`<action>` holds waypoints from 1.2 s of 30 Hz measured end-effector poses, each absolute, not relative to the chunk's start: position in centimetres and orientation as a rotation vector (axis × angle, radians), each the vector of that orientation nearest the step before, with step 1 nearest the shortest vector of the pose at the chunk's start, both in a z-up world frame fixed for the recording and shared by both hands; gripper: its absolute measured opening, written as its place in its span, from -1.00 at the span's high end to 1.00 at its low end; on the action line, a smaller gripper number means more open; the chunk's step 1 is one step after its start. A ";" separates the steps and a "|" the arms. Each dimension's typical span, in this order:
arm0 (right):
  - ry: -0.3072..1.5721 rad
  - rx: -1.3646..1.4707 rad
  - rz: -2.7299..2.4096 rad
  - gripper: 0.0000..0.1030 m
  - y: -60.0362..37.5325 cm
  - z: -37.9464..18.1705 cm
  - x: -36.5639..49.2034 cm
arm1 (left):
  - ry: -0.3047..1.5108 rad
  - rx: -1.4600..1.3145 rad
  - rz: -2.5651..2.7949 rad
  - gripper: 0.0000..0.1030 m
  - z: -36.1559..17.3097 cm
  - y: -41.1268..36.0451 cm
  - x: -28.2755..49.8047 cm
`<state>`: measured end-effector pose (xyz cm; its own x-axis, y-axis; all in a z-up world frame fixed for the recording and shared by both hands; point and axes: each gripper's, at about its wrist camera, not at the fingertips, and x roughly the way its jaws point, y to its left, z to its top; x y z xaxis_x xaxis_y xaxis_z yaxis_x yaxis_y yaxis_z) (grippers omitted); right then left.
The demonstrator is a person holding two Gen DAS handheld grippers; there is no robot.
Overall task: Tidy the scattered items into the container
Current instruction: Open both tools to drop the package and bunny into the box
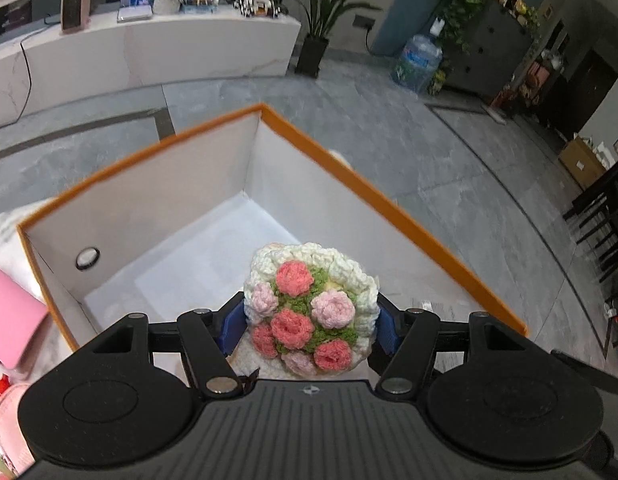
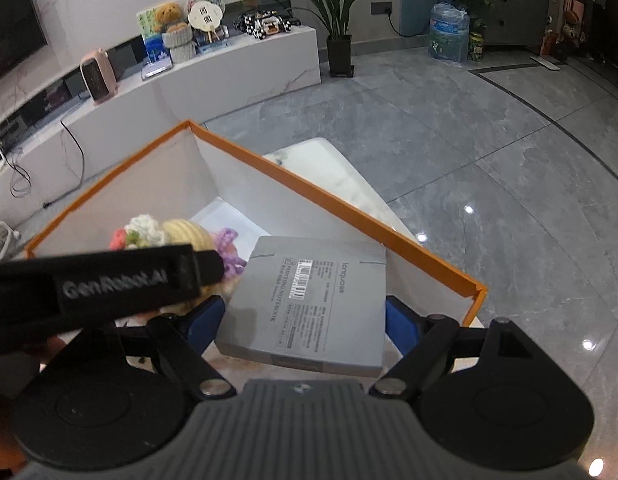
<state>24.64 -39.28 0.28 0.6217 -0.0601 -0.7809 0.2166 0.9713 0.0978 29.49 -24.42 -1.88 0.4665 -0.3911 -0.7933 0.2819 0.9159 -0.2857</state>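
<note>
orange-rimmed box (image 1: 181,200) under both my loads, each about to go in.
my left jaws (image 1: 311,322) clamp the crochet bouquet (image 1: 309,312), my right jaws (image 2: 303,320) the grey notebook (image 2: 313,300); crowding together, either could snag the rim. pale marbled surface (image 2: 349,176), glossy grey floor (image 2: 489,140).

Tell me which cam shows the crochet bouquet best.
Left wrist. The crochet bouquet sits centred and unblocked between the left gripper fingers, over the orange box. In the right wrist view, the left gripper's body covers most of it; only its top shows.
</note>
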 end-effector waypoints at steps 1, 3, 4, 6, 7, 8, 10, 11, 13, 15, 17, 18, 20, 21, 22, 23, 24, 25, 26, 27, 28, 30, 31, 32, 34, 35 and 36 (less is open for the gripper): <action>0.895 0.183 -0.164 -0.66 -39.3 0.2 24.7 | 1.021 -0.114 -0.412 -0.46 -2.2 -24.5 29.6; 0.907 0.162 -0.177 -0.65 -39.2 -0.1 24.8 | 1.054 -0.097 -0.405 -0.54 -2.7 -24.7 29.9; 0.911 0.149 -0.183 -0.60 -39.2 -0.2 24.8 | 1.062 -0.087 -0.400 -0.59 -2.8 -24.9 29.9; 0.913 0.128 -0.195 -0.67 -39.2 -0.2 24.8 | 1.057 -0.077 -0.406 -0.66 -2.7 -25.0 29.8; 0.910 0.127 -0.204 -0.73 -39.3 -0.1 24.8 | 1.050 -0.074 -0.408 -0.69 -2.6 -25.0 29.7; 0.907 0.128 -0.211 -0.73 -39.4 -0.1 24.8 | 1.042 -0.073 -0.409 -0.69 -2.3 -25.0 29.6; 0.896 0.133 -0.218 -0.74 -39.7 0.2 24.6 | 1.026 -0.075 -0.415 -0.69 -1.8 -25.1 29.3; 0.889 0.134 -0.222 -0.74 -39.7 0.3 24.6 | 1.018 -0.077 -0.418 -0.69 -1.6 -25.1 29.1; 0.883 0.141 -0.219 -0.74 -39.8 0.5 24.5 | 1.009 -0.086 -0.427 -0.70 -1.1 -25.0 29.0; 0.881 0.148 -0.210 -0.75 -39.8 0.8 24.5 | 1.004 -0.091 -0.432 -0.70 -0.7 -24.9 28.7; 0.878 0.150 -0.207 -0.74 -39.6 1.0 24.4 | 0.998 -0.089 -0.432 -0.70 -0.5 -24.7 28.4; 0.876 0.152 -0.205 -0.75 -39.5 1.2 24.3 | 0.995 -0.089 -0.432 -0.70 -0.4 -24.7 28.2; 0.869 0.154 -0.196 -0.75 -39.1 1.5 24.1 | 0.988 -0.091 -0.430 -0.70 -0.2 -24.5 28.1; 0.865 0.154 -0.191 -0.75 -38.9 1.6 24.0 | 0.985 -0.090 -0.428 -0.70 0.0 -24.5 28.0; 0.860 0.153 -0.185 -0.75 -38.7 1.8 23.8 | 0.982 -0.088 -0.426 -0.70 0.2 -24.4 27.9; 0.856 0.152 -0.181 -0.75 -38.5 2.0 23.7 | 0.978 -0.087 -0.424 -0.70 0.4 -24.2 27.8; 0.852 0.151 -0.178 -0.75 -38.3 2.1 23.6 | 0.975 -0.085 -0.422 -0.70 0.7 -24.1 27.7; 0.848 0.152 -0.175 -0.75 -38.2 2.3 23.5 | 0.971 -0.084 -0.420 -0.70 0.9 -23.9 27.6; 0.843 0.153 -0.172 -0.75 -38.0 2.5 23.4 | 0.967 -0.083 -0.418 -0.70 1.1 -23.7 27.5; 0.839 0.155 -0.168 -0.75 -37.8 2.6 23.2 | 0.962 -0.082 -0.416 -0.70 1.4 -23.6 27.3; 0.834 0.156 -0.164 -0.75 -37.7 2.7 23.1 | 0.957 -0.082 -0.415 -0.70 1.7 -23.4 27.2; 0.824 0.158 -0.156 -0.75 -37.3 3.1 22.9 | 0.947 -0.083 -0.411 -0.70 2.2 -22.9 26.9; 0.820 0.159 -0.151 -0.75 -37.1 3.3 22.8 | 0.943 -0.082 -0.410 -0.70 2.5 -22.7 26.8; 0.816 0.160 -0.147 -0.75 -36.8 3.4 22.6 | 0.939 -0.080 -0.408 -0.70 2.7 -22.5 26.6; 0.807 0.153 -0.136 -0.75 -36.2 3.8 22.4 | 0.931 -0.078 -0.402 -0.70 3.2 -22.1 26.3; 0.802 0.148 -0.130 -0.75 -35.8 3.9 22.3 | 0.928 -0.077 -0.400 -0.70 3.4 -21.9 26.1; 0.797 0.143 -0.122 -0.75 -35.4 4.1 22.1 | 0.924 -0.076 -0.397 -0.70 3.6 -21.7 26.0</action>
<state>22.14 -35.36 4.12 0.6928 -0.0550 -0.7190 0.1625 0.9833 0.0814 25.95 -21.72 3.62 0.5354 -0.3652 -0.7616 0.3008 0.9250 -0.2321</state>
